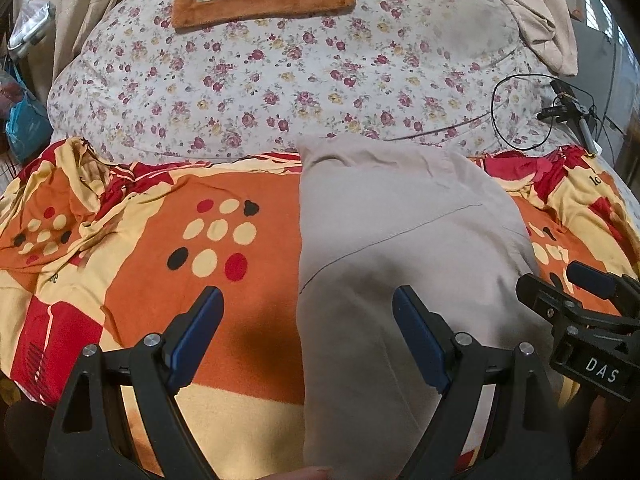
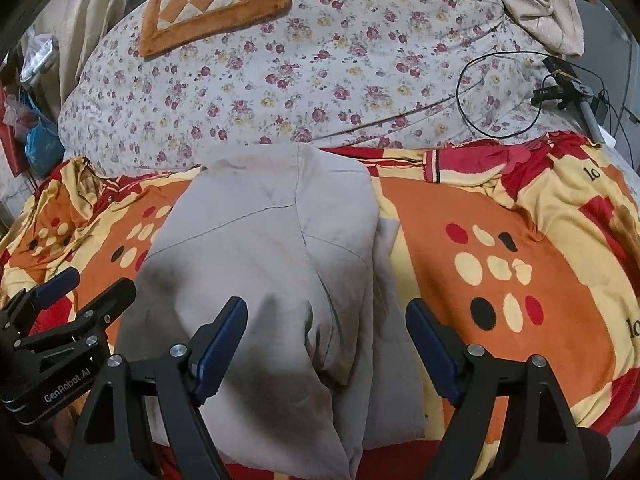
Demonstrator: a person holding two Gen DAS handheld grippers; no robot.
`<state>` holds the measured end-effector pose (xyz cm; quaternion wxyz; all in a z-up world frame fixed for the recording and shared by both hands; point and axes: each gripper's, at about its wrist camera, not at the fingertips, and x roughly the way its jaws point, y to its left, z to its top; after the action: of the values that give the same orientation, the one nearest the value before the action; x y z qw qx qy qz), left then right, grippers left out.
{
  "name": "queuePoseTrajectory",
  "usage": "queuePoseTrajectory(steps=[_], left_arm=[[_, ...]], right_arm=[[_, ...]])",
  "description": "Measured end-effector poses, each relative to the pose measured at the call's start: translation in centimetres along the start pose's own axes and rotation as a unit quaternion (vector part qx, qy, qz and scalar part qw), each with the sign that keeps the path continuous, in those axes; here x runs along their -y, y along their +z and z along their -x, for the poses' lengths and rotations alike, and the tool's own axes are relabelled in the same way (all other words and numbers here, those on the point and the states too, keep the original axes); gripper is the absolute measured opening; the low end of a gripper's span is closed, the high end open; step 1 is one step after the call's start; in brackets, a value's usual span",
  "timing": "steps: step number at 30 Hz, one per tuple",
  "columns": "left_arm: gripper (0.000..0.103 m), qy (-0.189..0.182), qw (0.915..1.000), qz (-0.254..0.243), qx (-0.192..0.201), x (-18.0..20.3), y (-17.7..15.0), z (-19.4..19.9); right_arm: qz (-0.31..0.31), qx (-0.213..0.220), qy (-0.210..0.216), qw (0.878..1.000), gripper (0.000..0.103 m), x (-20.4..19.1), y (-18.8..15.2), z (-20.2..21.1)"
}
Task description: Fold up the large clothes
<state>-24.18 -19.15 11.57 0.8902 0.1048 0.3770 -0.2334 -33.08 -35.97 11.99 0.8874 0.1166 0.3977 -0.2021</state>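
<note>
Probably a home bedroom: a floral duvet (image 1: 280, 80), patterned bedsheet (image 1: 140, 248) and curtains (image 1: 532, 12) fill it.

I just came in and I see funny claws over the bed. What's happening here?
Someone is folding big clothes on the bed with a gripper in each hand. A beige garment lies folded into a long strip on the orange patterned sheet, in front of a flowery quilt. The left gripper and the right gripper are both open above the near end of the garment, holding nothing right now.
</note>
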Motion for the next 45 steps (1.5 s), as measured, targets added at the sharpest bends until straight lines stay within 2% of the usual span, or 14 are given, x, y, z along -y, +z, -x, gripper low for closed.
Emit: queuePoseTrajectory(steps=[45], left_arm=[[0.087,0.006,0.9999,-0.004,-0.010,-0.2,-0.3,-1.1]], right_arm=[[0.007,-0.012,0.001,1.000,0.083,-0.8,-0.1,-1.2]])
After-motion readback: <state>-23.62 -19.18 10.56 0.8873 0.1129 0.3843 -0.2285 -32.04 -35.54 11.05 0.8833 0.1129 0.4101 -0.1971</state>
